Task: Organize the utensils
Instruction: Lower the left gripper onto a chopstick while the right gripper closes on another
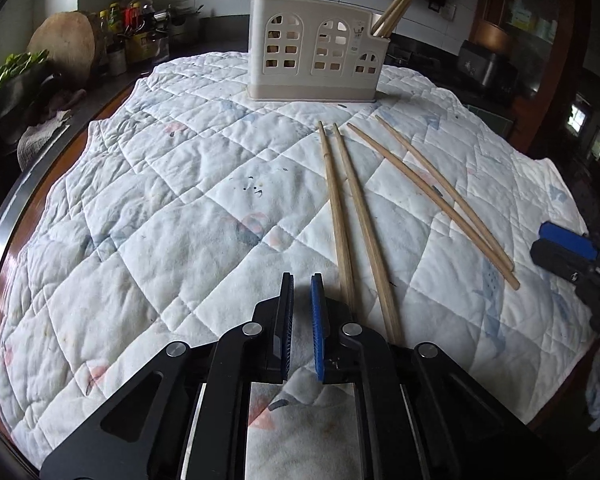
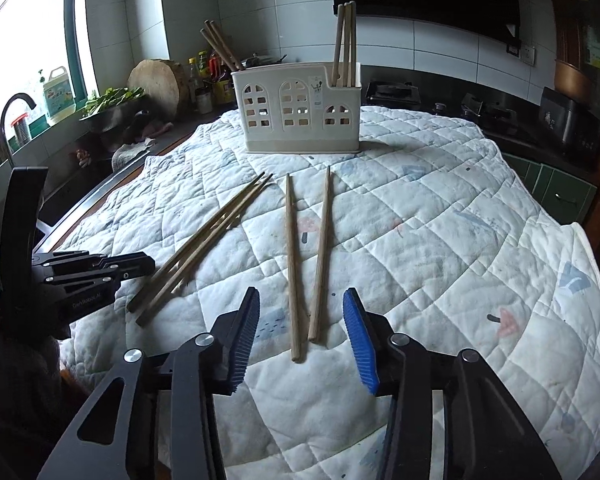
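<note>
Right claw (image 2: 303, 291): half open, empty, straddling the near ends of one pair of chopsticks (image 2: 291, 264) without touching them. Left claw (image 1: 302, 280): all but closed, gripping nothing, sitting just beside the near ends of the other pair (image 1: 340, 208).

Both pairs: flat on the quilted cloth (image 2: 420, 240) covering the surface, in front of the white holder (image 2: 300, 120). More chopsticks (image 2: 346, 40) already upright in its end compartments.

Probably light, stiff, smooth wood, so prone to rolling away and to swinging if pinched loosely at one end. Best taken crosswise, a little in from the near end. Close together there but splayed farther out, so likely safer one stick at a time. Soft cloth should give under the pads and help them get around a stick. Firm squeeze, little fear of breakage.
</note>
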Available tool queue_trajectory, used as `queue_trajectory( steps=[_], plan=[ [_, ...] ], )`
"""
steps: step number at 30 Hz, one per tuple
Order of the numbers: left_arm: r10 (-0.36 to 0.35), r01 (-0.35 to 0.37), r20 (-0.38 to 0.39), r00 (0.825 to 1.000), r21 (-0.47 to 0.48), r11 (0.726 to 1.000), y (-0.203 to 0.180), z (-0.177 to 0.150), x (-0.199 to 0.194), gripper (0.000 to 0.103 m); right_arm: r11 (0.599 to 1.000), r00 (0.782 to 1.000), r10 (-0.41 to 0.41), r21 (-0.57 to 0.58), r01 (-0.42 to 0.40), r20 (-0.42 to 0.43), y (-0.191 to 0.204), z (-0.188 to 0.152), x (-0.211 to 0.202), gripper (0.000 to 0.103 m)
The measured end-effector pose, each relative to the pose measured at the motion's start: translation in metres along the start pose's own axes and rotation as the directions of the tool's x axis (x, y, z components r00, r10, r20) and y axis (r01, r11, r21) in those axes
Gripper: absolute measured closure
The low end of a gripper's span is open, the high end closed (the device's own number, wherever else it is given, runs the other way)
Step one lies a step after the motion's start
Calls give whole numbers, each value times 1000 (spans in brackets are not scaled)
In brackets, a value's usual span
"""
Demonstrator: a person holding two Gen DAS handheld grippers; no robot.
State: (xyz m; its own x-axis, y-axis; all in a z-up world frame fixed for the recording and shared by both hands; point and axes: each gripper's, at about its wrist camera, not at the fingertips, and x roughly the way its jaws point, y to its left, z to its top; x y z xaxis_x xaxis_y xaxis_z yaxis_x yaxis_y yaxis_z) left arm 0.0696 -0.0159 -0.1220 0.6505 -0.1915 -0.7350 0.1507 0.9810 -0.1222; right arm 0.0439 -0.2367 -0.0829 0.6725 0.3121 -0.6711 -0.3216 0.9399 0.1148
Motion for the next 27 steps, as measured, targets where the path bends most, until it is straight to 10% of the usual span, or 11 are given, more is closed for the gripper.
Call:
queue_trajectory(
  steps=[8, 27],
  plan=[
    [-104, 105, 27, 994, -36, 994, -6, 5, -9, 94, 998, 997, 56, -10, -56, -46, 5, -3, 19, 80],
    [-104, 104, -22, 994, -20, 994, -14, -5, 11, 89, 999, 993, 32, -2, -33, -113, -1, -5, 41, 91]
  ],
)
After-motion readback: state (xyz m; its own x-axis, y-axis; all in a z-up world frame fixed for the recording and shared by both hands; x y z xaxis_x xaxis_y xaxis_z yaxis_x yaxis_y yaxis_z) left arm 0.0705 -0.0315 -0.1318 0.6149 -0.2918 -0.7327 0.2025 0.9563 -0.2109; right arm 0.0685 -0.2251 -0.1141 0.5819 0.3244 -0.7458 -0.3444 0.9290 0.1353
